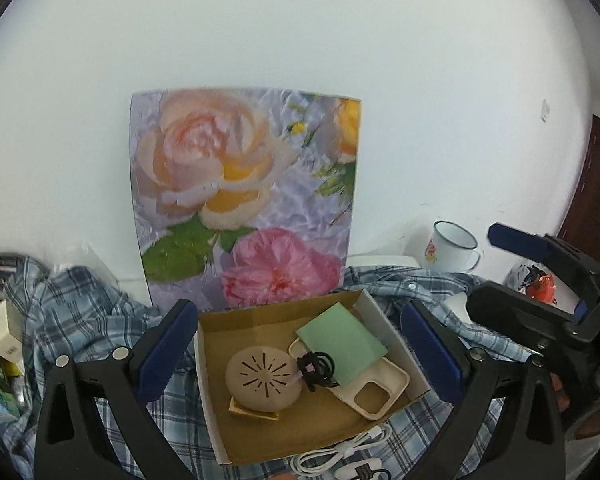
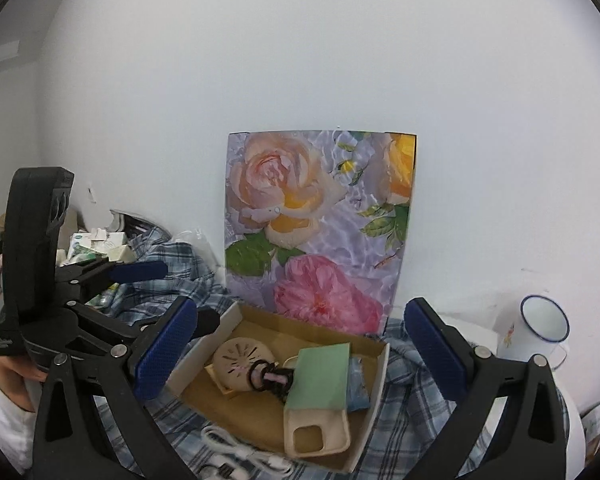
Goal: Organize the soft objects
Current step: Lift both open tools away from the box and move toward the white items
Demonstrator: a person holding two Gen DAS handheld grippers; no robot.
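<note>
Several small things already lie in the shallow cardboard box (image 1: 260,436): a round beige perforated pad (image 1: 263,376), a black coiled hair tie (image 1: 316,365), a flat mint-green cloth (image 1: 342,344) and a cream soft phone case (image 1: 374,390). A white coiled cable (image 1: 340,450) lies outside, touching the box edge at 6 o'clock, on the blue checked shirt (image 1: 84,320) that is spread and crumpled under everything. I judge the task about half done; cable and shirt are left. The left tongs (image 1: 300,354) and the right tongs (image 2: 300,354) are both apart, holding nothing, hovering near the box.
</note>
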